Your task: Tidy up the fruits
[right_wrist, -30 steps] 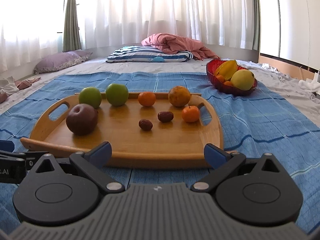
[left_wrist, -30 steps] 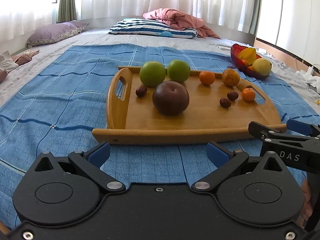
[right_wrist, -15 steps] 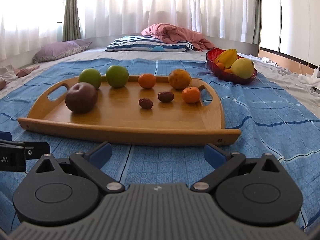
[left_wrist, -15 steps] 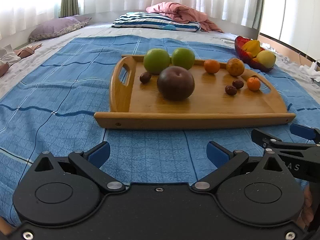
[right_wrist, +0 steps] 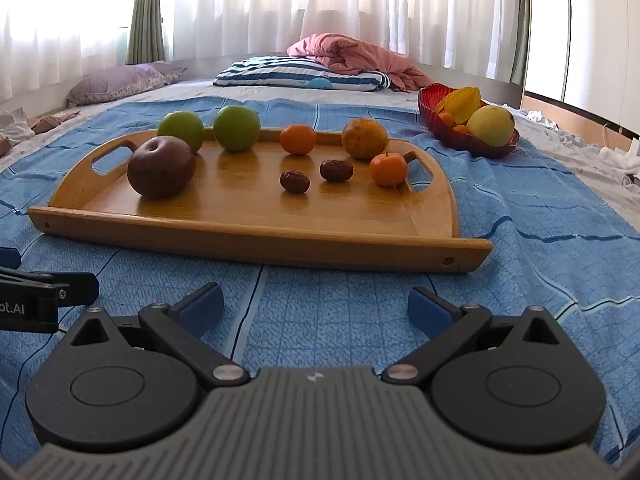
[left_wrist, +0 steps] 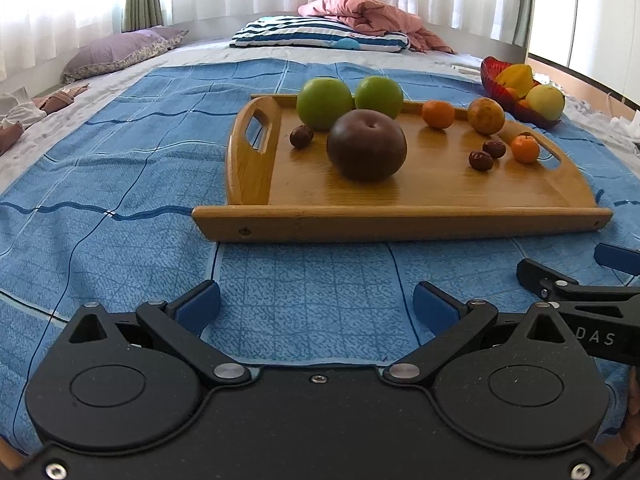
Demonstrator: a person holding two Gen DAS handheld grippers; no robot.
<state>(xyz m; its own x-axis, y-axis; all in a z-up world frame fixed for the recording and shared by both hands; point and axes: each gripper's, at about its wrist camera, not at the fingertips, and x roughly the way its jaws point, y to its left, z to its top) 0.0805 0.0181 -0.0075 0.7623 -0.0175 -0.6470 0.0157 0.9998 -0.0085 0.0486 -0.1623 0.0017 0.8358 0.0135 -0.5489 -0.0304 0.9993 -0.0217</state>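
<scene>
A wooden tray (left_wrist: 400, 220) (right_wrist: 256, 240) lies on a blue blanket. On it sit a dark red apple (left_wrist: 366, 145) (right_wrist: 161, 167), two green apples (left_wrist: 325, 103) (right_wrist: 236, 127), two small oranges (left_wrist: 438, 114) (right_wrist: 387, 169), a mottled orange fruit (left_wrist: 485, 116) (right_wrist: 364, 137) and three brown dates (left_wrist: 301, 136) (right_wrist: 294, 181). A red bowl (left_wrist: 520, 110) (right_wrist: 468, 140) with yellow fruit stands beyond the tray at the right. My left gripper (left_wrist: 316, 306) and right gripper (right_wrist: 314, 306) are both open and empty, low over the blanket just short of the tray's near rim.
The blue blanket (left_wrist: 120, 160) covers a bed. A striped pillow (left_wrist: 320, 38), a pink quilt (left_wrist: 372, 12) and a purple pillow (left_wrist: 116, 54) lie at the far end. Curtains hang behind. The right gripper shows at the left wrist view's right edge (left_wrist: 580, 292).
Both grippers have drawn back from the tray and dropped lower; more blanket shows before the tray's rim. The fruits have not moved. Both stay open.
</scene>
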